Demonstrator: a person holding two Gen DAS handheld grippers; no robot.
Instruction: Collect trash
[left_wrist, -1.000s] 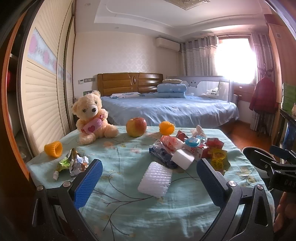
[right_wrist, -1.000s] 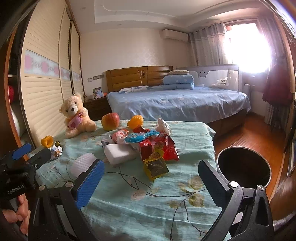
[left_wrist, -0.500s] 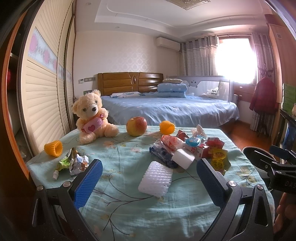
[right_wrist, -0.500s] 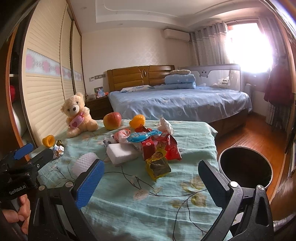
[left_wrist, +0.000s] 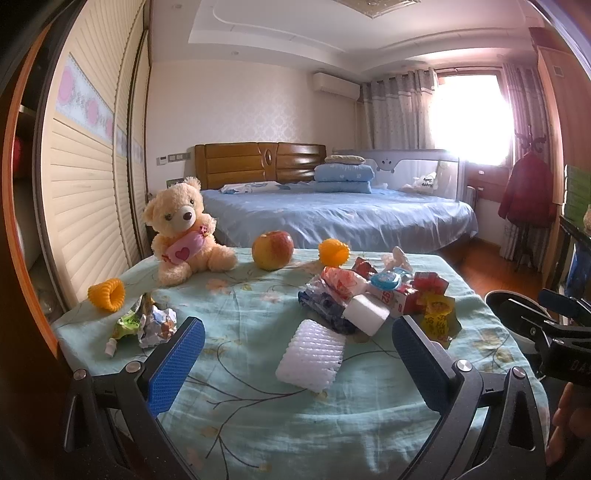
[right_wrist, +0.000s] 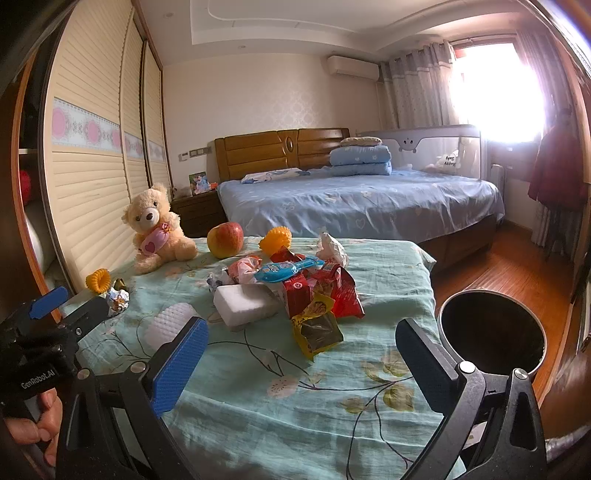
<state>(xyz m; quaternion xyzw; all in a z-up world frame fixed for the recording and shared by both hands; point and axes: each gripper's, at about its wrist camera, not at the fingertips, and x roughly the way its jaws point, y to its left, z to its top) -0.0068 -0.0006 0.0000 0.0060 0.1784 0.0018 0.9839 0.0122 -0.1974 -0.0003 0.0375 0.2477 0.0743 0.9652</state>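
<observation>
Both claws hover low over the near edge of the table, and nothing has been picked up, so the collecting looks to be at its very start. The left claw (left_wrist: 297, 356) is spread wide and holds nothing; just ahead of it, between its pads, lies a white ribbed foam sleeve (left_wrist: 312, 356), and beyond that a white block (left_wrist: 365, 314) leaning on the wrapper pile (left_wrist: 373, 291). The right claw (right_wrist: 301, 356) is likewise spread and empty, with a yellow wrapper (right_wrist: 316, 326) just ahead of it and red packets (right_wrist: 325, 291) behind that. The next move probably calls for one claw to advance, straddle the nearest piece and close on it; flat foil will want a low pinch at a raised edge. Farther off stand an apple (left_wrist: 272, 250), an orange spiked ball (left_wrist: 333, 252) and a teddy bear (left_wrist: 184, 230), which do not look like trash and should stay put. Only the right view shows the bin (right_wrist: 491, 330), dark and open, off the table to that claw's right; the left view catches just a sliver of its rim. Only the left view shows clearly the crumpled wrappers (left_wrist: 146, 325) to its claw's left, near an orange cone (left_wrist: 107, 293).
</observation>
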